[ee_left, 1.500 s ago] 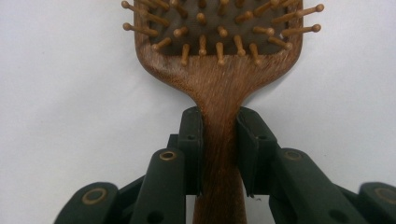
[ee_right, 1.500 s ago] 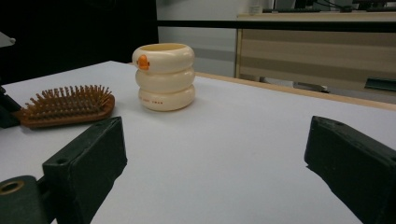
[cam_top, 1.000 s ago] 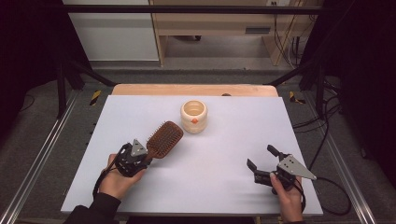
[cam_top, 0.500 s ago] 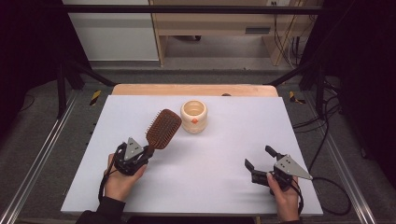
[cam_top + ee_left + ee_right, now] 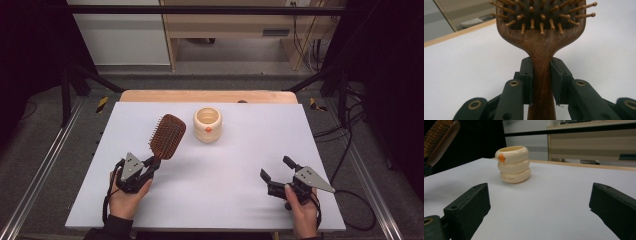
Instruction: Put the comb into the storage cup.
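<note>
Left gripper (image 5: 156, 162) clamped on the wooden handle of the hairbrush (image 5: 167, 136), near the left edge of the counter (image 5: 240, 165), toward the near left corner. In the left gripper view, both black jaws pressed against the sides of the handle just below the paddle head, bristle pins (image 5: 541, 15) facing the camera. From above, brush head angled away toward the far edge, bristles up, apparently lifted off the surface, though contact hard to judge. Cream ribbed cup (image 5: 207, 124) with an orange mark upright just right of the brush head, close to the far edge, not touching it. Right gripper (image 5: 274, 170) low near the near right corner, jaws spread wide, holding nothing, aimed toward the cup (image 5: 513, 164).
</note>
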Tool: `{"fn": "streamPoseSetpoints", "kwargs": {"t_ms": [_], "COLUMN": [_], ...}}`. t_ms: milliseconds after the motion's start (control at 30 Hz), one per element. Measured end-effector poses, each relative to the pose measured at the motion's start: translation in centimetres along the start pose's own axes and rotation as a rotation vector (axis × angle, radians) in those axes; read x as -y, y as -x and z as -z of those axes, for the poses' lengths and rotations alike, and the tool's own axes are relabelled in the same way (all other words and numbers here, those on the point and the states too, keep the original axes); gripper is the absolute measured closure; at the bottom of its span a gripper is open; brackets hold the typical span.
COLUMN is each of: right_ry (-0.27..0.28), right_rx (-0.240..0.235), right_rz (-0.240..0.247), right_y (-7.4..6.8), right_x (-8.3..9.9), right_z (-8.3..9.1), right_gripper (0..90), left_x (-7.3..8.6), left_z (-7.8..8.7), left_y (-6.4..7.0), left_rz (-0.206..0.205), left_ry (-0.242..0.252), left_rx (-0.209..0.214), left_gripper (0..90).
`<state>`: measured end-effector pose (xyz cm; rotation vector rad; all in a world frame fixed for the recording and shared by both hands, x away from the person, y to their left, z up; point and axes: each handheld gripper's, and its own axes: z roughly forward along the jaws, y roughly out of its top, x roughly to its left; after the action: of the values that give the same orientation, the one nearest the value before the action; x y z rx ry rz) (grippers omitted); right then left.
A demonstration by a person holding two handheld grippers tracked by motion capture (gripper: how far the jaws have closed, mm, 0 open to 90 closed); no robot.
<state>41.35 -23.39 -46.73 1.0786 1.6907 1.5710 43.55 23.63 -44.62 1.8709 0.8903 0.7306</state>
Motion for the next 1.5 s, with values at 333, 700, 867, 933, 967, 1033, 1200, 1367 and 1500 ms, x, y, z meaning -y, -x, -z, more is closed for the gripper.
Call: {"fn": "streamPoseSetpoints", "kwargs": {"t_ms": [333, 700, 867, 933, 967, 1033, 1200, 1367, 1500], "right_ry": [-0.062, -0.093, -0.092, -0.092, -0.097, -0.104, -0.13, -0.127, -0.12], "right_rx": [-0.095, -0.181, -0.178, -0.187, -0.192, -0.191, -0.214, -0.219, -0.237], "right_rz": [0.02, -0.005, -0.02, -0.021, -0.02, -0.014, -0.012, -0.051, -0.046], "right_y": [-3.0, -6.4, -7.4, -7.8, -8.1, -8.7, -10.2, -11.2, -12.1], "right_x": [-0.9, -2.3, -2.8, -3.0, -3.2, -3.4, -3.2, -3.3, -3.3], "right_z": [-2.5, -5.1, -6.2, -6.6, -6.8, -7.1, -7.6, -8.0, -8.0], "right_gripper": [4.7, 5.7, 5.5, 5.3, 5.3, 5.4, 5.3, 5.4, 5.2], "left_x": [-0.3, -0.4, -0.5, -0.6, -0.6, -0.6, -0.7, -0.8, -0.8], "left_z": [0.2, 0.2, 0.1, 0.2, 0.2, 0.1, 0.0, -0.1, -0.3], "left_y": [1.1, 1.9, 2.3, 2.4, 2.5, 2.6, 3.0, 3.5, 4.0], "left_rz": [-0.03, -0.043, -0.045, -0.049, -0.052, -0.056, -0.066, -0.081, -0.095], "left_ry": [0.032, 0.05, 0.06, 0.066, 0.067, 0.067, 0.072, 0.074, 0.07], "left_rx": [-0.002, 0.034, 0.048, 0.049, 0.05, 0.055, 0.065, 0.076, 0.089], "left_gripper": [72.6, 72.7, 72.7, 72.7, 72.7, 72.7, 72.7, 72.7, 72.7]}}
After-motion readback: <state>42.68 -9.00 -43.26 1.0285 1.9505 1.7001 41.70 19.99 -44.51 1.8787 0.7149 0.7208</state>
